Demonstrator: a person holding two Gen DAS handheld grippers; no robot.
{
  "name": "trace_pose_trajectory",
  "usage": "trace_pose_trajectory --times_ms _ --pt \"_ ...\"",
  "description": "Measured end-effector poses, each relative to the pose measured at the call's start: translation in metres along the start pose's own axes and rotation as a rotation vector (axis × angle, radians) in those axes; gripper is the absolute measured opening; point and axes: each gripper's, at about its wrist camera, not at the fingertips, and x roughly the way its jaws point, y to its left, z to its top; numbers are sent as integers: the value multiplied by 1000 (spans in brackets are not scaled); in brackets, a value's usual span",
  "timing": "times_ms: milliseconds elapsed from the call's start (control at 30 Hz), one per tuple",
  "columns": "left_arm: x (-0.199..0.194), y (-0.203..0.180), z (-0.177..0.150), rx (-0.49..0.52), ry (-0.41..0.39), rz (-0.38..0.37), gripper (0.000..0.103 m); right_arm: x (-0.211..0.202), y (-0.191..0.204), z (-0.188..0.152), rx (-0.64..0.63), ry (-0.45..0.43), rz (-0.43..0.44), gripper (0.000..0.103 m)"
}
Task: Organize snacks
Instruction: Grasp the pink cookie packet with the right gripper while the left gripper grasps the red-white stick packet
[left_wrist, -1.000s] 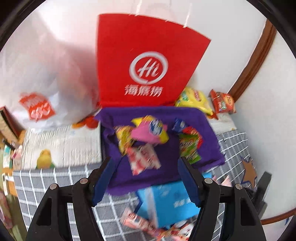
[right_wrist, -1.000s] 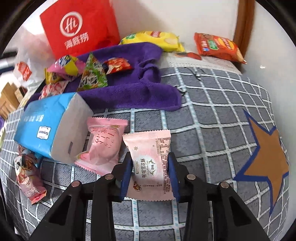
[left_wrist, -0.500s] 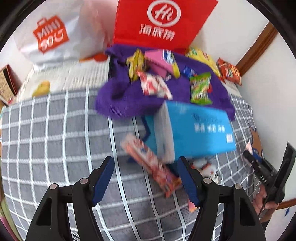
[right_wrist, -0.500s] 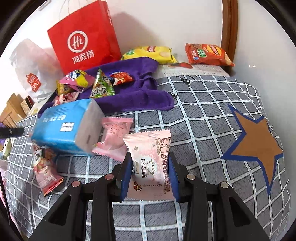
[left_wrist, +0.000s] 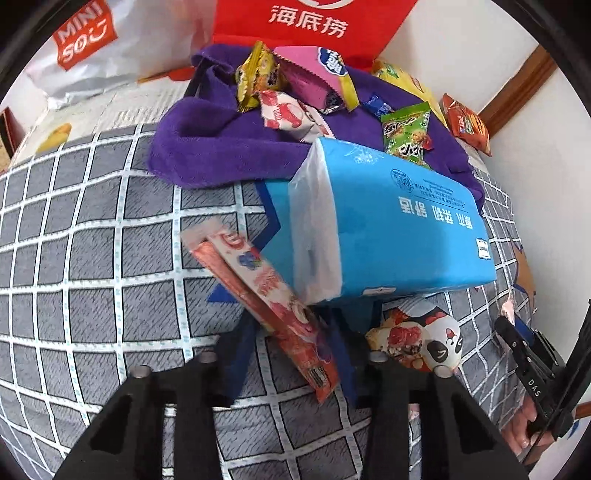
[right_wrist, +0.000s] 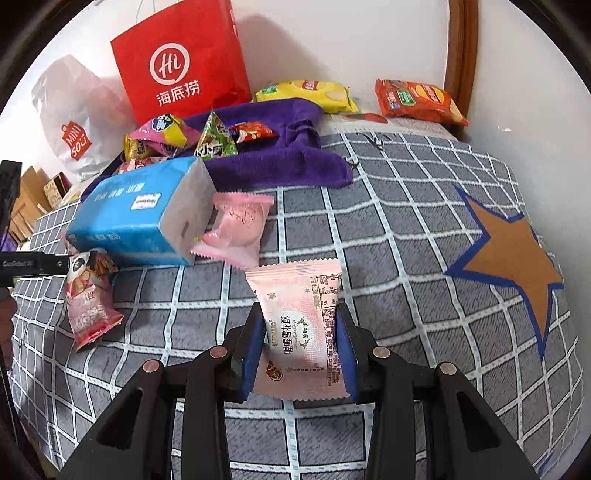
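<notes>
The left tongs (left_wrist: 293, 354) have just been closing, and their blue pads now stand on either side of a long red-and-white snack stick (left_wrist: 269, 306) that lies slanted on the grey checked bed cover (left_wrist: 92, 258); whether the pads already press it cannot be told for sure, though they look tight against its lower end. The stick's upper end lies just beside a blue tissue pack (left_wrist: 391, 229), which rests partly on a purple towel (left_wrist: 221, 144). The right tongs (right_wrist: 299, 347) are clamped on a pale pink snack packet (right_wrist: 299, 332), held upright between the pads above the cover. Another pink packet (right_wrist: 236, 225) lies touching the end of the tissue pack, and a panda-printed packet (right_wrist: 88, 295) lies near its other end. More snacks are heaped on the towel, in front of a red paper bag (right_wrist: 181, 66)
</notes>
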Motion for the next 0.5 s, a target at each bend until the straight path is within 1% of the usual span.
trace_pose_trajectory --times_ms 33,100,133,200,300,333,400,500 --pt "-1 -1 -1 8 3 -6 28 1 -1 -1 5 4 0 37" --pt "-6 2 -2 -2 13 -25 25 2 -2 -3 15 10 4 37" --pt "-11 5 -3 -11 17 -27 24 2 -2 -3 19 10 7 37" --pt "-23 11 -9 -13 11 -6 24 2 -1 -3 19 11 15 37" --pt "-38 22 -17 -18 3 -3 24 1 4 -3 5 6 27 37" --pt "-40 27 -20 -25 12 15 24 1 6 -2 1 3 33 37" --pt "-41 36 -22 -44 4 30 24 3 10 -1 -7 4 44 37" --pt "-33 45 -19 -87 10 15 24 7 14 -1 -14 11 53 37"
